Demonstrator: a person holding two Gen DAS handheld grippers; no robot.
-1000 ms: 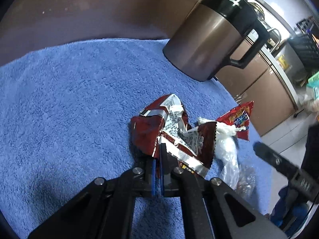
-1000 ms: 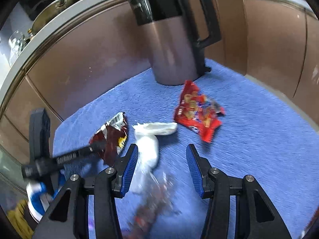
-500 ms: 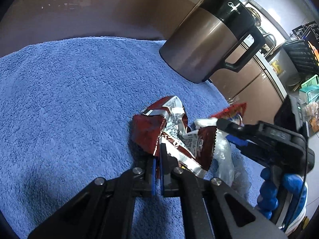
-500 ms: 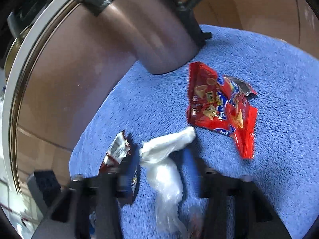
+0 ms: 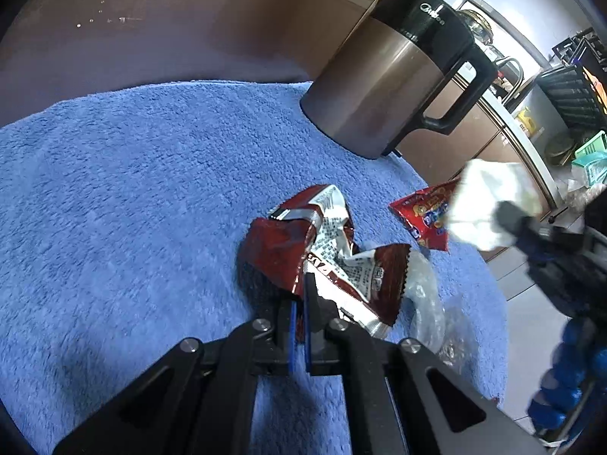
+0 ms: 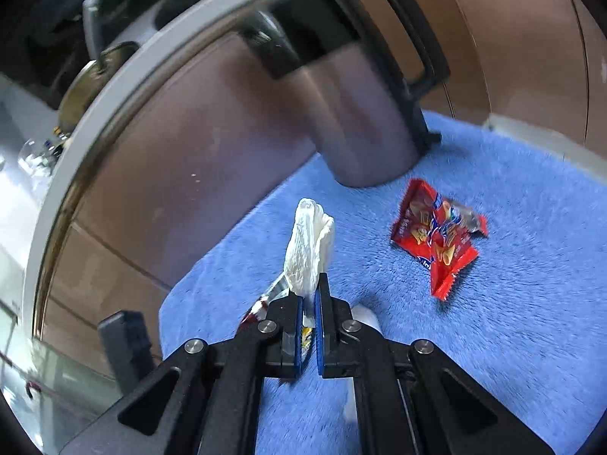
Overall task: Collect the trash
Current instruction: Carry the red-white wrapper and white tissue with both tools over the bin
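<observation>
My left gripper [image 5: 300, 295] is shut on a crumpled dark red and silver snack wrapper [image 5: 322, 254] that rests on the blue towel [image 5: 132, 197]. My right gripper [image 6: 310, 295] is shut on a white plastic bag [image 6: 309, 250] and holds it up off the towel; the bag [image 5: 489, 204] and the right gripper [image 5: 531, 235] also show at the right of the left wrist view. A bright red snack packet [image 6: 440, 239] lies flat on the towel to the right, also visible in the left wrist view [image 5: 426, 216]. A clear plastic bag [image 5: 425, 303] lies beside the dark wrapper.
A brown steel kettle with a black lid and handle [image 5: 390, 87] stands on the towel's far edge, also seen in the right wrist view [image 6: 356, 113]. Brown cabinet walls [image 5: 151, 30] rise behind the towel. The towel's right edge [image 5: 497, 303] drops to the floor.
My right gripper closed on the white plastic bag and lifted it off the towel. My left gripper stayed shut on the dark red wrapper.
</observation>
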